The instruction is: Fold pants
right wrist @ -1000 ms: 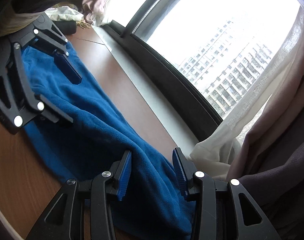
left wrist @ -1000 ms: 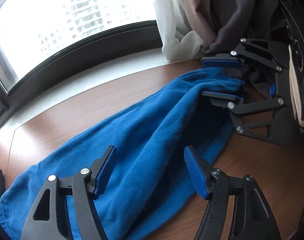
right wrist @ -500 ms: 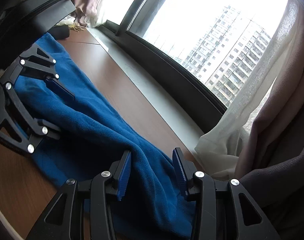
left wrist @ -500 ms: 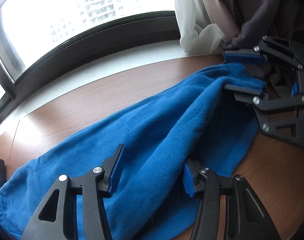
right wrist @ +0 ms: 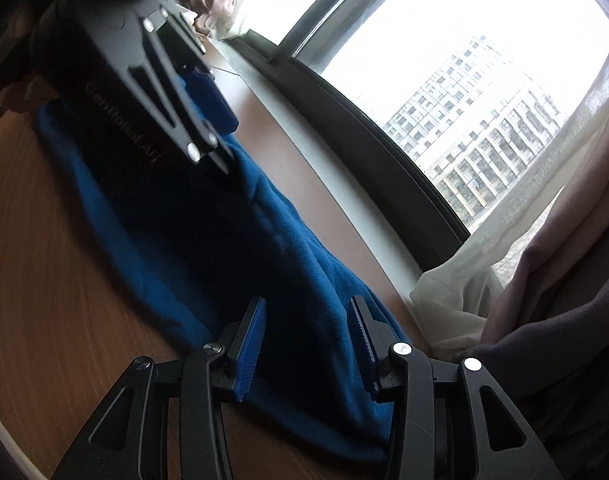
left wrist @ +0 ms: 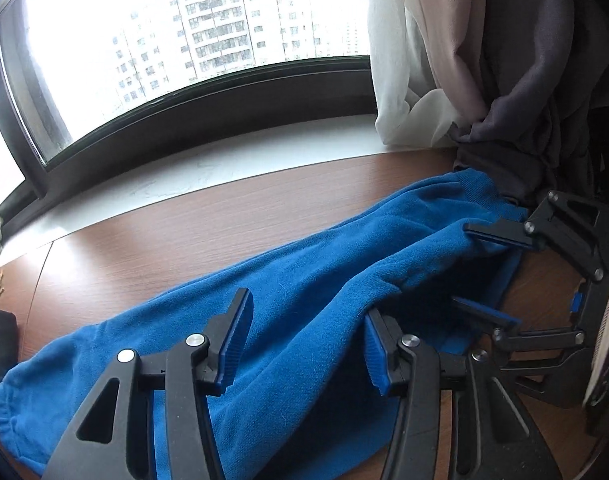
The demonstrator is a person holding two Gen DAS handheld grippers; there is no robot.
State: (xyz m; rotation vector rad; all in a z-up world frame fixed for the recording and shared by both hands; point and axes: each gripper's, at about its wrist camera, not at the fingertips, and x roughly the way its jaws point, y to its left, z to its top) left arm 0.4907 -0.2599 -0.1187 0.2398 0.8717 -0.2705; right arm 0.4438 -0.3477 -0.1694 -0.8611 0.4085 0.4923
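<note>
A: Blue fleece is nearest in both wrist views. The pants point(left wrist: 304, 292) lie stretched along the wooden table point(left wrist: 184, 240), running from about 8 o'clock up toward 2 o'clock in the left view.

B: And the left gripper point(left wrist: 304, 340)?

A: Spread wide, its blue-padded fingers point(left wrist: 234, 336) straddling a raised fold of the cloth at 6 o'clock. Fabric sits between the pads, but nothing is pinched.

B: The right one?

A: In its own view the right gripper point(right wrist: 306, 344) is also parted, with the cloth lying between its fingers at 6 o'clock. In the left view it shows at 3 o'clock point(left wrist: 488, 272), jaws apart at the far end of the pants, one finger over the fabric and one lower. Whether either finger presses the cloth, I cannot tell.

B: What lies farther out?

A: In the right view the left gripper point(right wrist: 208, 116) hangs over the pants at 10 o'clock. Beyond the table edge runs a pale window sill point(left wrist: 184, 168), then a dark window frame point(left wrist: 224, 100) at 12 o'clock. Curtains point(left wrist: 464, 52), white, pinkish and grey, hang at 1 to 2 o'clock, the grey one bunched just beside the pants' end. Tower blocks point(left wrist: 212, 24) show through the glass.
</note>
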